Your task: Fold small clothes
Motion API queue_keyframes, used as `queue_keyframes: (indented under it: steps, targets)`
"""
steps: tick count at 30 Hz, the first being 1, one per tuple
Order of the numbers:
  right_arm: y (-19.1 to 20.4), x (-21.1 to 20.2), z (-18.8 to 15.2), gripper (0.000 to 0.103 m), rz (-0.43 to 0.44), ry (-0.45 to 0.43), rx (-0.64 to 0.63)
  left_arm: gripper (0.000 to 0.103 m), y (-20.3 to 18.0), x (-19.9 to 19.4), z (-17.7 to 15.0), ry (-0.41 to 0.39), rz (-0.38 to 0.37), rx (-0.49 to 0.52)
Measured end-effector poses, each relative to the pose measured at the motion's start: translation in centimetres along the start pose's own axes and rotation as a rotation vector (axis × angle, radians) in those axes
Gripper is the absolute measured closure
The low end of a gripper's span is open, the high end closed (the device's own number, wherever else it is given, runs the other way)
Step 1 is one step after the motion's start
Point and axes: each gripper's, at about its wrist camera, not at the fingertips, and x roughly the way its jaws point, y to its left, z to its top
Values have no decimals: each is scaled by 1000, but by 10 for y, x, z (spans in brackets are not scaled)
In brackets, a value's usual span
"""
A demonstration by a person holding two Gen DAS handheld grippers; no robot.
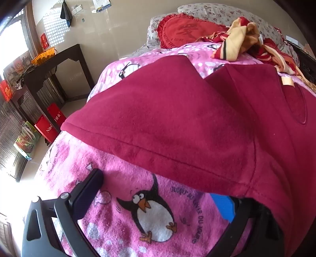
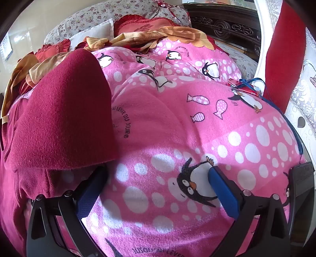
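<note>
Left gripper (image 1: 158, 195): fingers spread wide, low over penguin blanket (image 1: 122, 217); right finger tip hidden under hem of maroon garment (image 1: 177, 118), nothing clamped. Right gripper (image 2: 156, 183): fingers spread wide, resting on blanket; left finger tip tucked under garment edge, right finger on bare blanket. Garment: spread on blanket on bed, one part folded over body, beige label (image 1: 287, 81) at far edge. Beyond garment: crumpled orange-red cloth (image 1: 241, 41), red ruffled cushion (image 1: 177, 31), floral pillow (image 1: 217, 11) at head of bed.
</note>
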Motion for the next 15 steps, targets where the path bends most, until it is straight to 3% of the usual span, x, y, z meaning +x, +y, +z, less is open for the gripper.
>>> queue_keyframes:
  steps: [15]
  targets:
    - [0,0,0,6,0,0,0,0,0,1,0,-3,-1,-2]
